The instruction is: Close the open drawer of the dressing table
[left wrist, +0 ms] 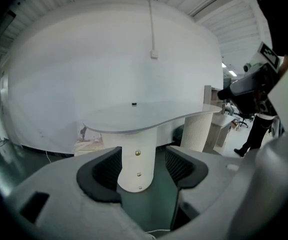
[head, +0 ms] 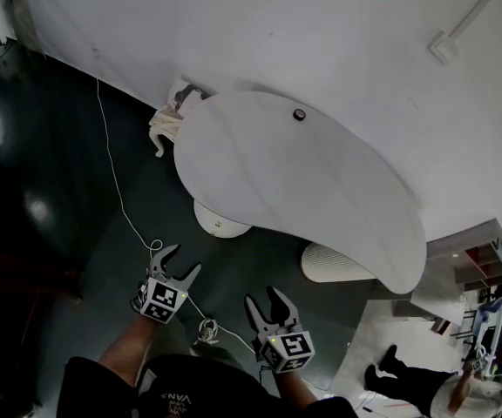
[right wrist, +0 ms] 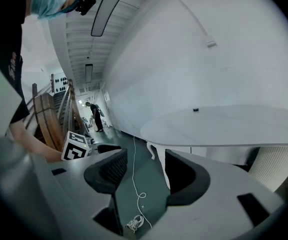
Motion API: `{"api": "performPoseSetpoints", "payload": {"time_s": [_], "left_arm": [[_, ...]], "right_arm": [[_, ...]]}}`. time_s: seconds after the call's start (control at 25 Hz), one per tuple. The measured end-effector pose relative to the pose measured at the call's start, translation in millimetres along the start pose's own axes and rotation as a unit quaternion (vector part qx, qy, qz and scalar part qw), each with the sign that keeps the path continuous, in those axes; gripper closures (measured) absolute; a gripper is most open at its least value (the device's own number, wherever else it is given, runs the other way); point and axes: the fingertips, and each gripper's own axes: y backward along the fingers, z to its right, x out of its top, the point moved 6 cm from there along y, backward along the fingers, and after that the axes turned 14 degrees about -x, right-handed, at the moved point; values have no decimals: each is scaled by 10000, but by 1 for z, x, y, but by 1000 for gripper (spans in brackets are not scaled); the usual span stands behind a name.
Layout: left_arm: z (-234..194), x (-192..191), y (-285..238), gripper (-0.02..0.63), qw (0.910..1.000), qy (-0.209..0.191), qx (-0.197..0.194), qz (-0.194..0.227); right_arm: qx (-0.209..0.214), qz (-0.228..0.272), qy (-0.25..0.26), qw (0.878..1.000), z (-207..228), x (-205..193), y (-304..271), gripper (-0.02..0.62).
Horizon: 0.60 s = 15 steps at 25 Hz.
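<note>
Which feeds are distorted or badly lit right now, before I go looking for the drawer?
Head view: the dark floor is dim with faint glare patches, the white curved tabletop bright and sharp. Left gripper view: fisheye bulges the white wall, corners black. Right gripper view: same bulge, sharp.

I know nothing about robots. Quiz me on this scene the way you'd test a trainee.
1. True or false: the left gripper and the right gripper both have their jaws apart and hold nothing.
2. What lies on the table? A) a small dark object B) a red cup C) a book
3. Fill in: a white ___ runs across the floor.
Key: 1 true; 2 A; 3 cable.
</note>
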Motion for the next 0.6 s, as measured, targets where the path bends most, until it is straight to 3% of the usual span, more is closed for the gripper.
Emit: {"api": "performPoseSetpoints", "payload": {"time_s": [0.6], "left_arm": [[46, 52, 80, 350, 9982, -284, 457, 249]], "right_arm": [[523, 379, 207, 9977, -4, 8, 7, 376]]}}
